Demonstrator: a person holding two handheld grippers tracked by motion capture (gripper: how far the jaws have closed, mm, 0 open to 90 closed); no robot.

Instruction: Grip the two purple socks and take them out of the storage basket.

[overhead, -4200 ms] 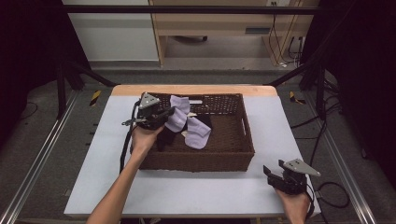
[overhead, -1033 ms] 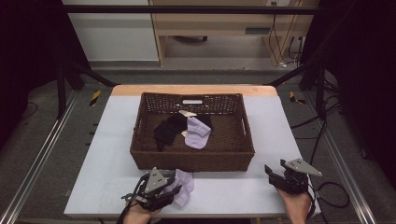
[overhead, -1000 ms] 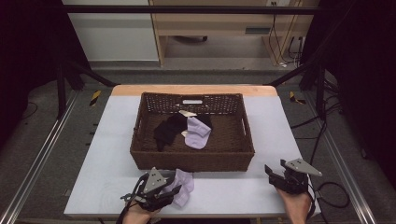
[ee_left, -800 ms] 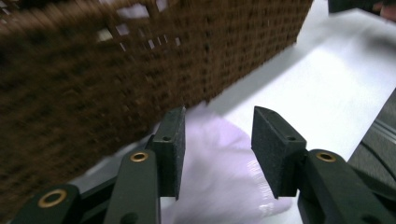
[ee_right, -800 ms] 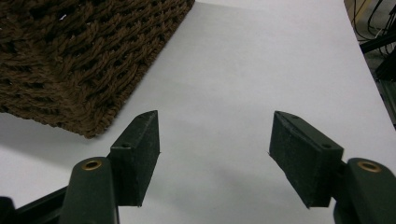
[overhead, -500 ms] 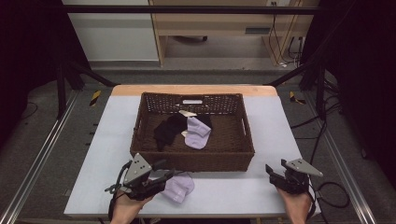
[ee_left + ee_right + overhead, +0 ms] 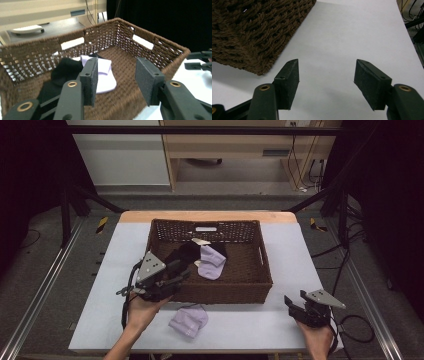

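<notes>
Socks, one lilac fabric sock point(image 7: 212, 261) and one black fabric sock point(image 7: 183, 255), lay in the brown woven basket point(image 7: 260, 270), directly ahead of the released left tool point(image 7: 116, 81); the released right tool point(image 7: 326, 81) sat far right on the white surface point(image 7: 290, 255).

1 rectangular brown woven wicker basket point(image 7: 260, 270). 2 pale lilac socks: 1 inside the basket point(image 7: 212, 262), 1 on the white tabletop point(image 7: 188, 321). 1 black sock point(image 7: 182, 255) inside the basket. 2 black two-jaw grippers: left point(image 7: 172, 277), right point(image 7: 296, 306).
</notes>
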